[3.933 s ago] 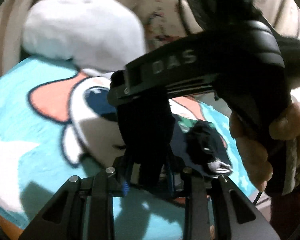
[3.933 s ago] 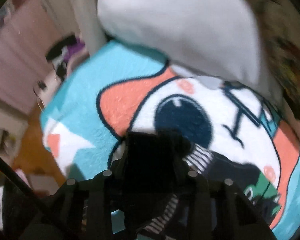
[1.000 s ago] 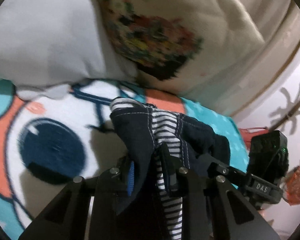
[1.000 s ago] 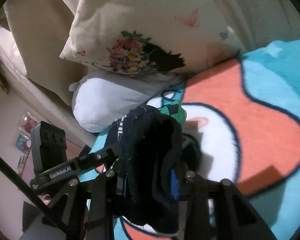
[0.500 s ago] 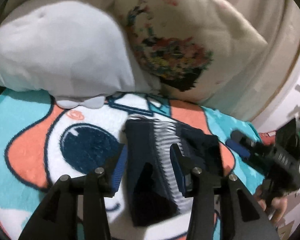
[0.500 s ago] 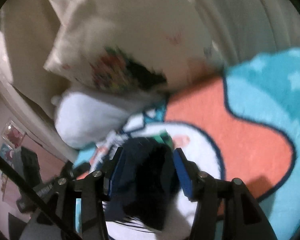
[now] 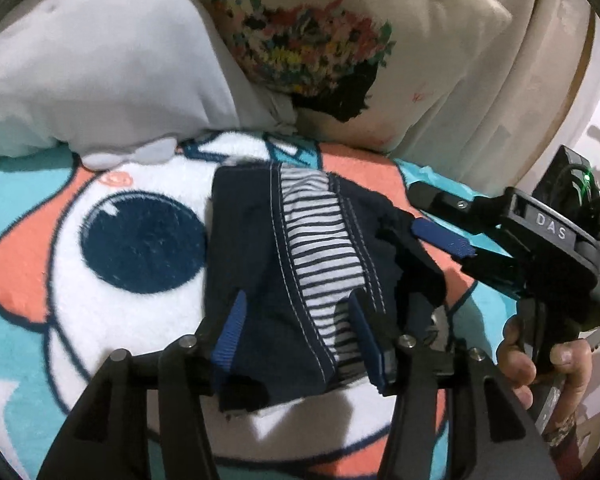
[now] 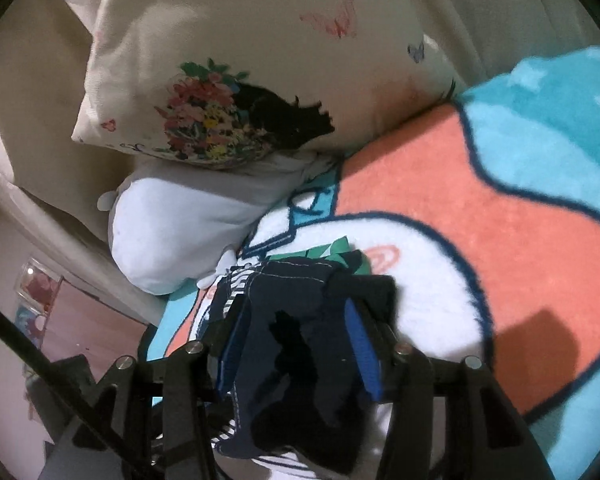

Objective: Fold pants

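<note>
Both fisheye views bend hard toward black, vignetted corners. Light is warm, indoor and fairly bright on the blanket (image 7: 60, 208), leaving the pants (image 7: 300, 248) nearly detailless. A hard-edged shadow lies on the blanket (image 8: 540, 340) beside the right gripper (image 8: 296, 348). Fabric edges look soft, slightly smeared.

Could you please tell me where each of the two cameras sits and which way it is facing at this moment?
Left wrist: on the left gripper, looking along its open fingers, down over the pants on the blanket toward the pillows; the right gripper and the hand holding it show at right.
Right wrist: on the right gripper, fingers open over the pants, facing the flowered pillow.
Shared: the pants, blanket, white pillow and flowered pillow.
</note>
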`<state>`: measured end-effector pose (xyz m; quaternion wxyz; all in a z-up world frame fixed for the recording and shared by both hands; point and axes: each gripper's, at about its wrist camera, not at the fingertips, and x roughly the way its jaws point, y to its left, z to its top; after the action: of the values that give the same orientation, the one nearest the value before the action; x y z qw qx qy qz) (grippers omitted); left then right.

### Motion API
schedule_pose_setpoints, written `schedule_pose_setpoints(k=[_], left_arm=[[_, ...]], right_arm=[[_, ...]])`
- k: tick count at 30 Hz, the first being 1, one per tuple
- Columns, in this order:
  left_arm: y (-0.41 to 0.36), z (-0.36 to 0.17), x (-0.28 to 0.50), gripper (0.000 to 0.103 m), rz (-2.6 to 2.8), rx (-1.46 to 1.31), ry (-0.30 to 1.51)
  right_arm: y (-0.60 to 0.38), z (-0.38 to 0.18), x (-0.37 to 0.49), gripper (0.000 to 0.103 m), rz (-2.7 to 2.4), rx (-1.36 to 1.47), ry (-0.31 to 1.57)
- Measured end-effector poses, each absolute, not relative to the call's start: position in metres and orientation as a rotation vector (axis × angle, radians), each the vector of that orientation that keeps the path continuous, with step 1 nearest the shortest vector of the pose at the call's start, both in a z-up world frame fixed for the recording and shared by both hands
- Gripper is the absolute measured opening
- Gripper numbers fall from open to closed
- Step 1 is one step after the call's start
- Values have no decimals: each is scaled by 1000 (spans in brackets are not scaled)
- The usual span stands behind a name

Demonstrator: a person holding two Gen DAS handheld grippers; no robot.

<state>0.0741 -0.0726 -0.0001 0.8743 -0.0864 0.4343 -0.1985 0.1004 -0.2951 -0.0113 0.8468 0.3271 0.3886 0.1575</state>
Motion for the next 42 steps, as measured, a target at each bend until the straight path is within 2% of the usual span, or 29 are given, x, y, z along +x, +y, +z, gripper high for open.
schedule_pose_setpoints(k=[1, 3, 6, 10, 12, 14, 21, 25, 30, 42], left_arm=[[-69, 5, 70, 56, -407, -181, 894], [-58, 16, 58, 67, -366, -175, 853], [-38, 33, 39, 79, -262, -167, 767], [-20, 52, 16, 89, -69, -119, 640], [-14, 61, 3, 99, 28, -90, 567], [-9, 68, -9, 103, 99, -77, 504], [4, 83, -30, 103, 145, -70, 433], [-1, 79, -31, 103, 98, -76, 480], [-13, 65, -25, 103, 77, -60, 593], [-21, 45, -16, 103, 74, -12, 686]], right_arm=[[-296, -4, 95, 60, 321, 669, 796], [-298, 6, 84, 63, 296, 628, 768], [-300, 15, 67, 64, 267, 586, 734], [-296, 15, 42, 65, 239, 564, 712], [-289, 16, 33, 65, 225, 540, 709], [-281, 15, 23, 66, 216, 510, 700], [-252, 24, -3, 70, 212, 372, 669], [-236, 33, -18, 83, 200, 278, 616], [-221, 28, -20, 84, 193, 195, 639], [-218, 18, -15, 84, 176, 158, 704]])
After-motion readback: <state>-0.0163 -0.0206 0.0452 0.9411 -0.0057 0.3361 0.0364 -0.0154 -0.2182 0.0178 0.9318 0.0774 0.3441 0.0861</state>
